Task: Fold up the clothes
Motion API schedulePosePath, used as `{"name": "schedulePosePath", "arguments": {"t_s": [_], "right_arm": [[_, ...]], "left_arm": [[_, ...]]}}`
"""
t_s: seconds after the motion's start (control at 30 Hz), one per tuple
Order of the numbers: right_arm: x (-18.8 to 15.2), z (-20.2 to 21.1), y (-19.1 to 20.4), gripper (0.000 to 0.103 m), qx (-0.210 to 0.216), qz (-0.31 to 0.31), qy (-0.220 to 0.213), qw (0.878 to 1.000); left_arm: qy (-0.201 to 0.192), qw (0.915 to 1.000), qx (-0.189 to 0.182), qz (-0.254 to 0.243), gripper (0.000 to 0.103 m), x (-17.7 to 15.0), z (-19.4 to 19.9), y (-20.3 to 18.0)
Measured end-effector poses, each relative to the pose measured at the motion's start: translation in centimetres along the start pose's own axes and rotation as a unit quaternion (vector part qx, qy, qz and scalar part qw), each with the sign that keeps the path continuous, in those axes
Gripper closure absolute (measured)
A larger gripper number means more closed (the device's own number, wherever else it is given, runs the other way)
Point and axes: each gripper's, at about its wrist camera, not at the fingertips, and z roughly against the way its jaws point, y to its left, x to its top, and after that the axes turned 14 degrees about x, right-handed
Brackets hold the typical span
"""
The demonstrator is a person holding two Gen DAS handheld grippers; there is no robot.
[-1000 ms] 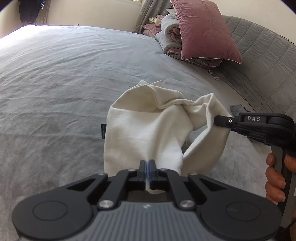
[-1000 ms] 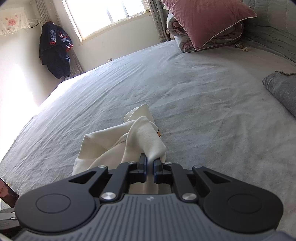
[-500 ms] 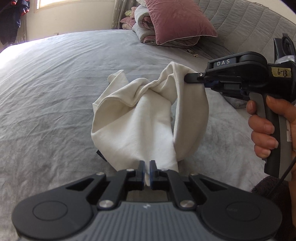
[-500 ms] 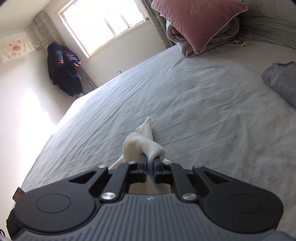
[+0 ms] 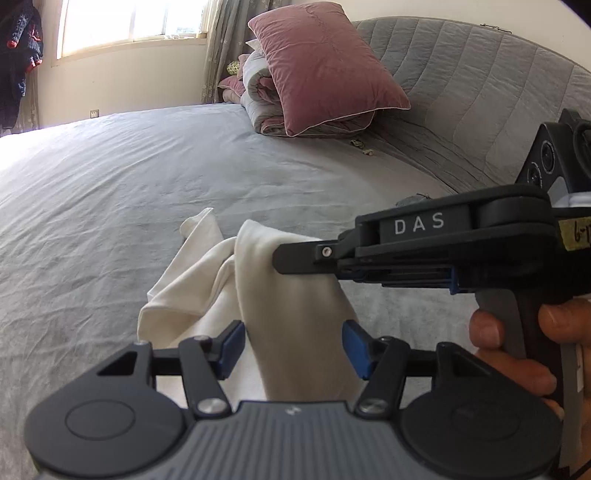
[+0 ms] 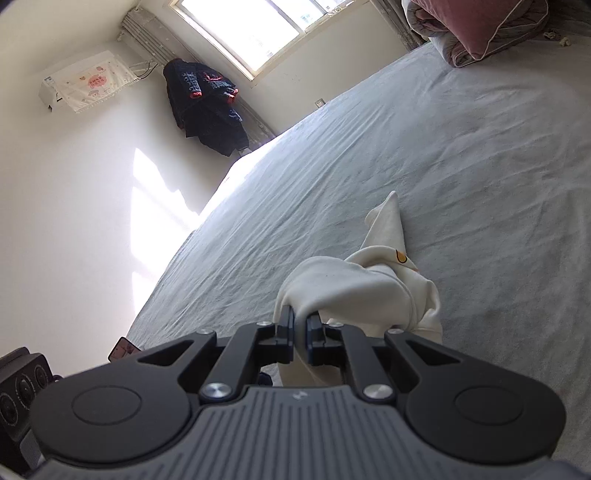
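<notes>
A cream-white garment (image 5: 291, 295) hangs bunched above the grey bed (image 5: 110, 192). Its lower part trails onto the sheet. My right gripper (image 6: 300, 326) is shut on a fold of the cream garment (image 6: 354, 288) and holds it up; in the left wrist view the right gripper (image 5: 277, 258) reaches in from the right, gripped by a hand (image 5: 517, 350). My left gripper (image 5: 293, 343) is opening. The hanging cloth passes between its blue pads (image 5: 232, 341), which stand apart from it.
A pink pillow (image 5: 325, 74) lies on folded quilts (image 5: 266, 103) by the grey padded headboard (image 5: 480, 92). A folded grey item (image 5: 410, 201) rests at the bed's right. A dark jacket (image 6: 207, 107) hangs near the window (image 6: 251, 26). A phone (image 6: 123, 349) lies at the bed's edge.
My left gripper has let go of the garment and its jaws have spread apart. The right gripper has lifted its fold higher and tilted, so the cloth now hangs from it alone.
</notes>
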Motion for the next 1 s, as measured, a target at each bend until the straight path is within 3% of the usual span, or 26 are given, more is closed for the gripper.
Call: {"name": "schedulePosePath", "arguments": {"t_s": [0.03,0.07,0.1,0.23,0.27,0.3,0.37,0.5,0.73,1.0], "right_arm": [[0.0,0.0,-0.1,0.094,0.007,-0.005,0.003,1.000],[0.0,0.0,-0.1,0.093,0.010,-0.007,0.006,1.000],[0.1,0.0,-0.2,0.093,0.009,-0.005,0.007,1.000],[0.3,0.2,-0.3,0.087,0.000,0.009,0.004,1.000],[0.4,0.4,-0.3,0.081,-0.001,0.011,0.002,1.000],[0.4,0.6,-0.2,0.063,-0.005,0.016,-0.005,1.000],[0.6,1.1,-0.1,0.042,-0.018,0.028,-0.019,0.999],[0.6,1.0,-0.8,0.042,-0.046,0.029,-0.023,0.998],[-0.4,-1.2,-1.9,0.043,-0.073,0.012,0.014,0.997],[-0.8,-1.6,-2.3,0.043,-0.069,-0.014,0.023,0.997]], "left_arm": [[-0.001,1.0000,0.005,0.000,0.082,0.1,-0.4,-0.3],[0.000,1.0000,0.007,0.002,0.093,0.2,-0.8,-0.4],[0.003,1.0000,0.005,0.008,0.094,0.2,-0.9,-0.2],[-0.009,0.9995,0.029,0.012,0.096,0.5,-0.2,0.6],[-0.014,0.9992,0.035,0.011,0.096,0.6,0.2,0.8],[-0.018,0.9989,0.042,0.012,0.096,0.8,0.6,1.2],[-0.023,0.9983,0.050,0.017,0.096,1.1,1.4,2.1],[-0.033,0.9967,0.063,0.038,0.096,2.0,3.2,4.4],[-0.054,0.9934,0.073,0.071,0.096,3.3,5.7,6.7],[-0.056,0.9956,0.038,0.065,0.096,2.3,8.5,6.4]]}}
